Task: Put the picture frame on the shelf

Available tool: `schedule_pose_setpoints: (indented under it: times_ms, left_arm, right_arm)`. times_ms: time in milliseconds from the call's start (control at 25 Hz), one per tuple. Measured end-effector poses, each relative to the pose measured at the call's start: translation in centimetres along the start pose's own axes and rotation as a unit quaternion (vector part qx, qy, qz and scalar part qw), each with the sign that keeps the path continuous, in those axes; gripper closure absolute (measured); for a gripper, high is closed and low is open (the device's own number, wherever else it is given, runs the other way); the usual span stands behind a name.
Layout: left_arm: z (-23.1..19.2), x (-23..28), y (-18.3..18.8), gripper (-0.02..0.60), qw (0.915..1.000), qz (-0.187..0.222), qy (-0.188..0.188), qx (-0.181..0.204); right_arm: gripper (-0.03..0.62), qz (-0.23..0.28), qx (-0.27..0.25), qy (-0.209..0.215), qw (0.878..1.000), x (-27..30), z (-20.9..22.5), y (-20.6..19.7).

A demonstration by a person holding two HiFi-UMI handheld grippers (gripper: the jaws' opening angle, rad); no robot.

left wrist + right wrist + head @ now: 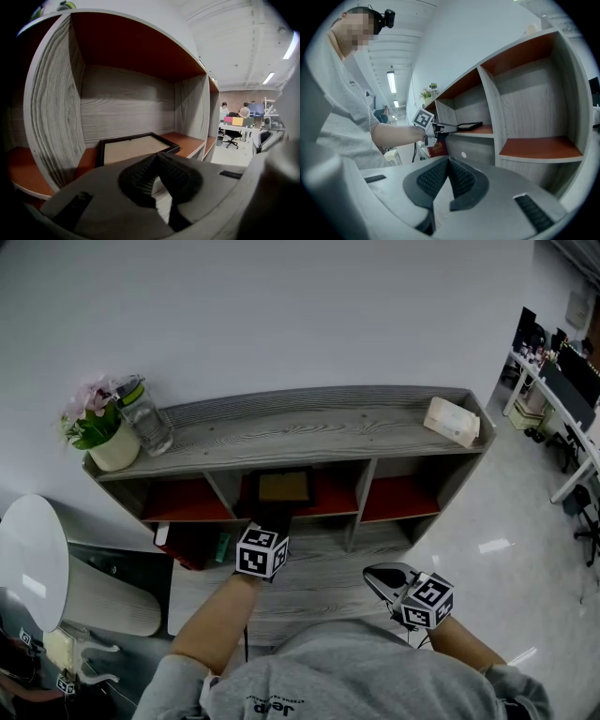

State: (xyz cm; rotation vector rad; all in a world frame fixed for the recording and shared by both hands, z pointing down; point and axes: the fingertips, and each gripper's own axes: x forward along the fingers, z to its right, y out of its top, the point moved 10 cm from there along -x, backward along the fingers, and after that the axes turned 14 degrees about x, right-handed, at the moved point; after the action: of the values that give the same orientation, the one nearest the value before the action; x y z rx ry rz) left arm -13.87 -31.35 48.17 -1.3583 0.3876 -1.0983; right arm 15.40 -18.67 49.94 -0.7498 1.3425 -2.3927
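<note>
**Step in hand:** final seating. The frame (284, 487) lies flat on the red floor of the middle compartment of the shelf (309, 423), its near edge close to the front lip.

**Jaws:**
- The left gripper (272, 518) has its jaws clenched tip to tip at the frame's near edge. Nothing shows between them, so I judge it is touching or nudging the frame, not grasping it.
- The right gripper (377, 574) also has its jaws clenched, and they are empty.

**Next move, as judged:** either a short push to set the frame farther in, or a straight pull back toward the person. A pull back must stay level so the tips do not drag the frame off the lip.

**Pose:**
- The left forearm reaches forward to the middle compartment. Its gripper is near level and tipped slightly down.
- The right gripper is held back near the body on the right, well apart from the frame, and faces the shelf.
</note>
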Motion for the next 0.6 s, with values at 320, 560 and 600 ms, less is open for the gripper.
schedule_pose_setpoints:
  times_ms: [320,560,600]
  left_arm:
    - [-0.1,-1.0,0.2,0.572,0.9986,0.031,-0.001,-0.044]
    - [1.5,-5.6,0.6,0.574,0.9936,0.089,0.002,-0.069]
    - [2.0,-6.7,0.5,0.574,0.9923,0.099,0.005,-0.074]
  right_arm:
    - [0.576,0.003,-0.002,0.01,1.0,-0.2,-0.1,0.5]
    - [0.576,0.013,-0.02,0.032,0.999,-0.9,0.3,1.8]
    - [0.576,0.015,-0.024,0.037,0.999,-1.1,0.4,2.1]
